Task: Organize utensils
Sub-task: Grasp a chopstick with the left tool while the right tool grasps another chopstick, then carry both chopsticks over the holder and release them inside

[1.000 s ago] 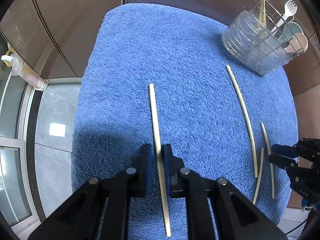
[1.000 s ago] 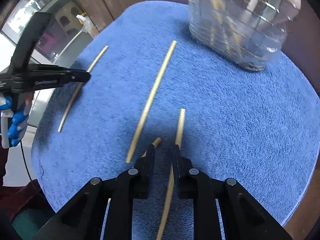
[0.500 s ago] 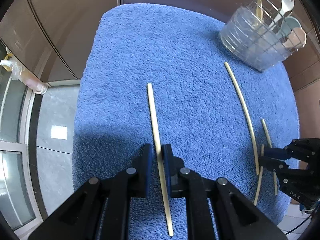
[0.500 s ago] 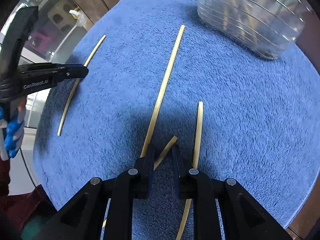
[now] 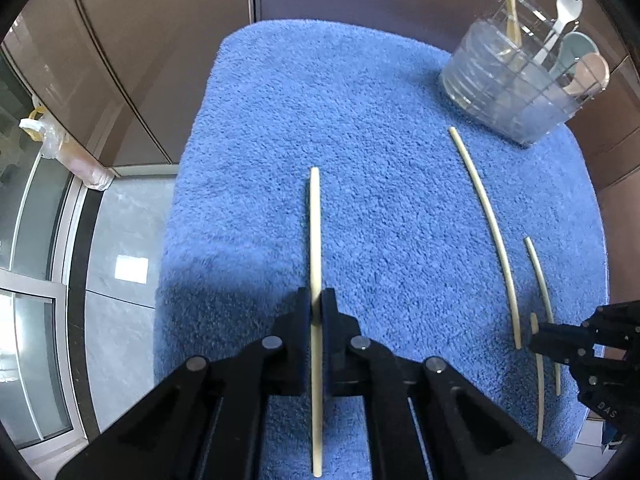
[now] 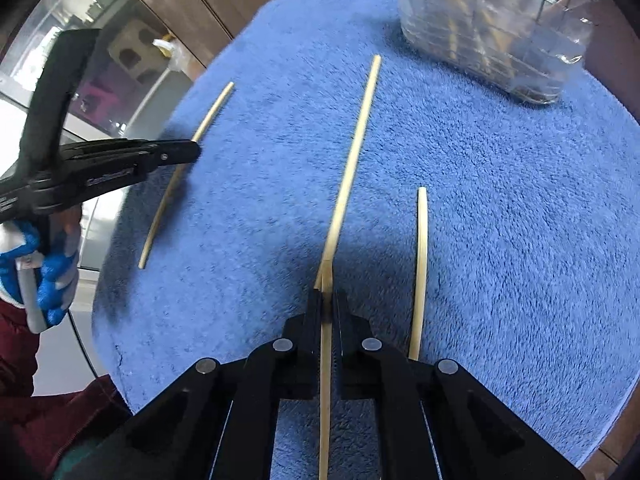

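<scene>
Chopstick (image 5: 315,240) near towel's (image 5: 380,100) left edge, pinched in left gripper (image 5: 316,308); second chopstick (image 6: 326,360) by near edge, clamped by right gripper (image 6: 327,300); two loose between; holder (image 5: 516,92) at far right corner.

A fluffy blue towel (image 5: 360,152) covers the table. Beyond it, from ten to one o'clock in the left wrist view, stand brown glossy wall panels (image 5: 160,40) with thin dark seams. At eight o'clock lies a pale grey tiled floor (image 5: 120,240) with a bright square of reflected light on it. A metal-framed glass door or window (image 5: 36,240) fills nine o'clock. A white plastic bag (image 5: 60,140) sits at the foot of the panels. Daylight is soft and even.
</scene>
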A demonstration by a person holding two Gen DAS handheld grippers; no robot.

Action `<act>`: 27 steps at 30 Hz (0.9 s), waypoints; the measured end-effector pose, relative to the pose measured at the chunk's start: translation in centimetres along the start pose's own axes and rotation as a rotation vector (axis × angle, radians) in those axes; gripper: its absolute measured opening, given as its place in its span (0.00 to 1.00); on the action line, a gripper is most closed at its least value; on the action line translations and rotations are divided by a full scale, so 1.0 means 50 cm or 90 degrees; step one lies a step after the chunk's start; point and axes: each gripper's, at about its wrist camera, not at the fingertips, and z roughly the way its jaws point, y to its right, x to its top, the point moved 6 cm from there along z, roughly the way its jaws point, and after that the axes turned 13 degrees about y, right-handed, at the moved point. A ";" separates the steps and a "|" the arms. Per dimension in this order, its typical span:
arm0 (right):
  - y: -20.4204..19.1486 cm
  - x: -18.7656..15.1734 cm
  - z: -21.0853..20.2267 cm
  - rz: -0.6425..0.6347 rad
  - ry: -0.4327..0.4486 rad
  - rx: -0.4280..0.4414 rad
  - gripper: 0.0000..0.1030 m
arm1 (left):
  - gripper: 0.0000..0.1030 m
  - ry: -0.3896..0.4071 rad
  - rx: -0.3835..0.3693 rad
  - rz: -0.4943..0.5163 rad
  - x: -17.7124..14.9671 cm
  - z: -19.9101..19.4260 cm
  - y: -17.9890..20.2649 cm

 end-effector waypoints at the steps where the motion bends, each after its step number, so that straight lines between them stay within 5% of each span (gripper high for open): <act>1: -0.003 -0.009 -0.021 -0.001 0.012 0.004 0.05 | 0.04 0.007 0.000 -0.002 -0.004 -0.010 -0.001; 7: -0.008 -0.054 -0.114 -0.016 0.111 0.025 0.05 | 0.04 0.078 -0.032 -0.036 -0.013 -0.096 -0.009; 16: -0.045 -0.116 -0.274 -0.036 0.307 0.037 0.05 | 0.04 0.263 -0.076 -0.056 -0.018 -0.291 0.001; 27: -0.092 -0.186 -0.439 -0.062 0.449 0.001 0.05 | 0.04 0.412 -0.082 -0.030 -0.028 -0.461 0.066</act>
